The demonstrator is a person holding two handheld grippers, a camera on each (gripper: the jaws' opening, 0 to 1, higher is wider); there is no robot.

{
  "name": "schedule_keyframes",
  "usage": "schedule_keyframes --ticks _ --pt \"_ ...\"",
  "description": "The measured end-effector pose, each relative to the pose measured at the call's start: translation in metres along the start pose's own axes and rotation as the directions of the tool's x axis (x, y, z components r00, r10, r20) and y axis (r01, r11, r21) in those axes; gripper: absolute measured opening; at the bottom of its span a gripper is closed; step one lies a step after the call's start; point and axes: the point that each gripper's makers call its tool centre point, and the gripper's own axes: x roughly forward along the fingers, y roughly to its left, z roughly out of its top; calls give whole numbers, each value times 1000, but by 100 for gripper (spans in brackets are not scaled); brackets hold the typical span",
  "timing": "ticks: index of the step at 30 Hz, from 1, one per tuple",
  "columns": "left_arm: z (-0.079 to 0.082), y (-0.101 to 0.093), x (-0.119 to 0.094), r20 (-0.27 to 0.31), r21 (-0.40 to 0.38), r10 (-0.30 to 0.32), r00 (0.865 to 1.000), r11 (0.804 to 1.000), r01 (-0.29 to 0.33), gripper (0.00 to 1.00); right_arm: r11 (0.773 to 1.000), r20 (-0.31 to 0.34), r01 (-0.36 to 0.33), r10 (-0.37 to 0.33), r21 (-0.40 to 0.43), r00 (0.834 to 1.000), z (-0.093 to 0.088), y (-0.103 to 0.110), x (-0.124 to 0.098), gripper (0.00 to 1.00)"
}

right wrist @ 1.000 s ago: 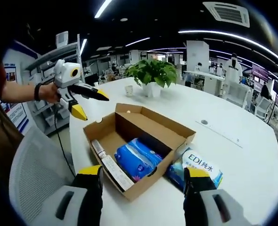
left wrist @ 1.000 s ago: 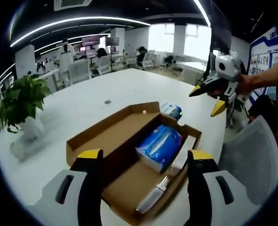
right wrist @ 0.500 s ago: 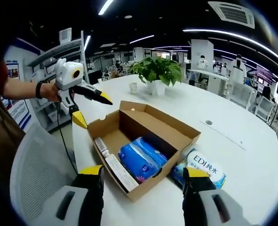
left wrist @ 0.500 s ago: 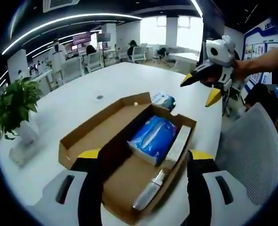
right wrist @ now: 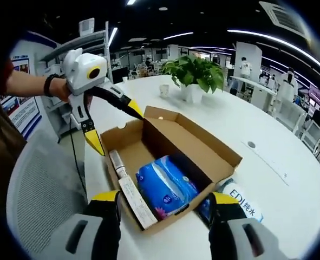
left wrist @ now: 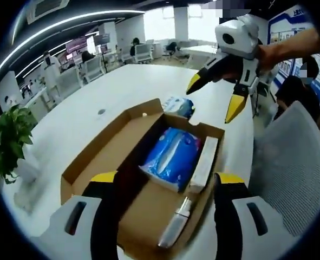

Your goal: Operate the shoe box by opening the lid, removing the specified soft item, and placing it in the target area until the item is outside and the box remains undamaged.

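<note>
The shoe box sits open on the white surface, its lid folded back flat along one long side, so the opening step looks finished and the contents are exposed. Inside, the blue soft pack lies against one end of the box, next to a slim white carton and a silvery tube lined along the box wall; the pack is the likely soft item to lift out, and it is not yet touched. A second blue-and-white pack printed with "EDI" rests on the surface just outside the box, touching its wall.

Both hand-held grippers are released, with jaws spread and nothing between them. The left hand-held gripper hangs over one end of the box, seemingly to steady or survey it. The right hand-held gripper points down at the pack end from the opposite side; in the left gripper view it hovers above the far box edge, jaws parted as if readied for a soft, wide grasp. A potted plant stands well apart, leaving bare surface as a probable target area.
</note>
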Motion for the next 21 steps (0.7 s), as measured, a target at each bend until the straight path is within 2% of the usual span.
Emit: schedule_keyframes --ticks 5,11,21 --pt "-2 -1 10 -44 63 -9 999 998 12 69 1000 -6 -20 20 6 1000 5 -3 12 63" --pt "0 -6 24 -70 84 -42 997 995 48 69 999 -29 -50 50 0 998 5 0 27 63" --pt "1 -12 53 -122 155 -84 989 983 103 69 991 -108 -91 80 -98 991 -3 4 50 63"
